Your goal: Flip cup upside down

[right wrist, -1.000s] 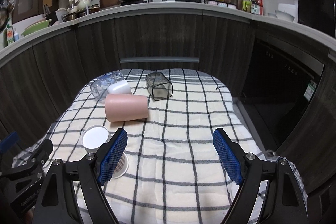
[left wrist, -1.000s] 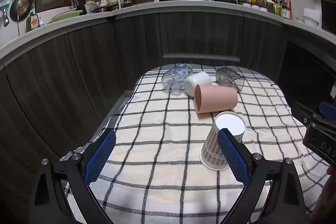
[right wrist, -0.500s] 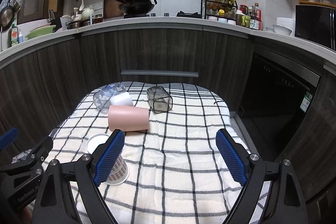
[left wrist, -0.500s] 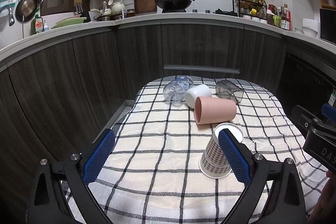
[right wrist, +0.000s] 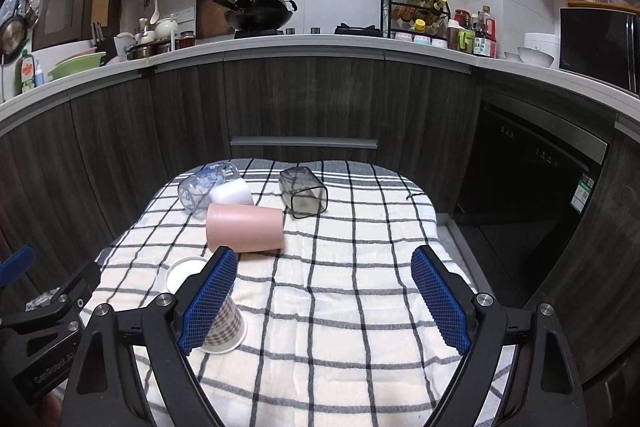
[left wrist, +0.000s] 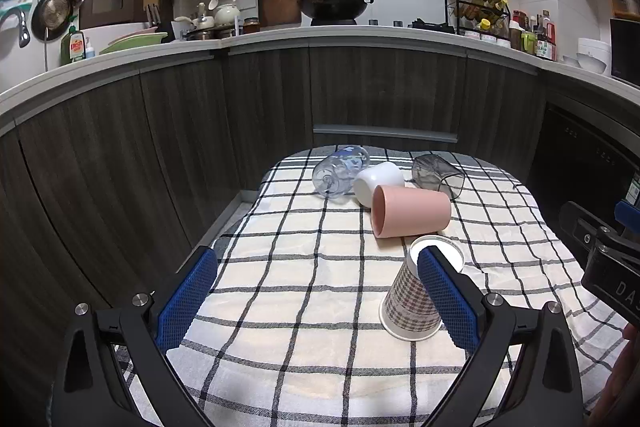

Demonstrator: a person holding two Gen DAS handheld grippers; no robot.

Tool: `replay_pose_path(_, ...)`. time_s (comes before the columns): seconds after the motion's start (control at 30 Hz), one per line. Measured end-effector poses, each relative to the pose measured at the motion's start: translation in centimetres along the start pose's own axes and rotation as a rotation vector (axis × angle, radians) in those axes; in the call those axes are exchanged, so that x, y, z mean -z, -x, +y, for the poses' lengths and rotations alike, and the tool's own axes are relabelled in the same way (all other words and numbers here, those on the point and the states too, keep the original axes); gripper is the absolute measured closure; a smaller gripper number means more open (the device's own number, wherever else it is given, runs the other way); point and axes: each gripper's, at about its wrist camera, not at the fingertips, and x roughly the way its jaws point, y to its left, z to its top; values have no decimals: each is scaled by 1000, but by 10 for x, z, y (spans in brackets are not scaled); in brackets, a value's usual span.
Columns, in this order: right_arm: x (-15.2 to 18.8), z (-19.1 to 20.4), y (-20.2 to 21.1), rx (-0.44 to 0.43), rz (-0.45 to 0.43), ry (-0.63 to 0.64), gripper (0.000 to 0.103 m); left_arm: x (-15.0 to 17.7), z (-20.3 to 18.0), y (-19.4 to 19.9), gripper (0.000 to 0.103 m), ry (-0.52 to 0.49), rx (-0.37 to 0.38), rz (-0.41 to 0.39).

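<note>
A plaid paper cup (left wrist: 412, 301) stands upside down on the checked cloth (left wrist: 300, 267), its white base on top; it also shows in the right wrist view (right wrist: 224, 323). A pink cup (left wrist: 410, 211) lies on its side behind it, also seen in the right wrist view (right wrist: 244, 229). A white cup (left wrist: 378, 181), a clear glass (left wrist: 338, 173) and a smoky square glass (left wrist: 438, 173) lie on their sides further back. My left gripper (left wrist: 318, 301) is open and empty, its right finger in front of the paper cup. My right gripper (right wrist: 324, 301) is open and empty.
The cloth covers a small table; its edges drop off left and right. Dark cabinet fronts (left wrist: 360, 91) curve behind it, with a dishwasher (right wrist: 532, 187) to the right. The other gripper's body shows at each view's side (left wrist: 600, 259).
Both grippers have pulled back and up from the table, so the cups look smaller and lower. The cups have not moved.
</note>
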Motion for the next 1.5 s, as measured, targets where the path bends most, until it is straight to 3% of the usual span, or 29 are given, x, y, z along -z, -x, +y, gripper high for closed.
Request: replay_pose_path(1.5, 0, -1, -2, 4, 14, -17, 14, 0, -2, 0, 1, -9, -4, -1)
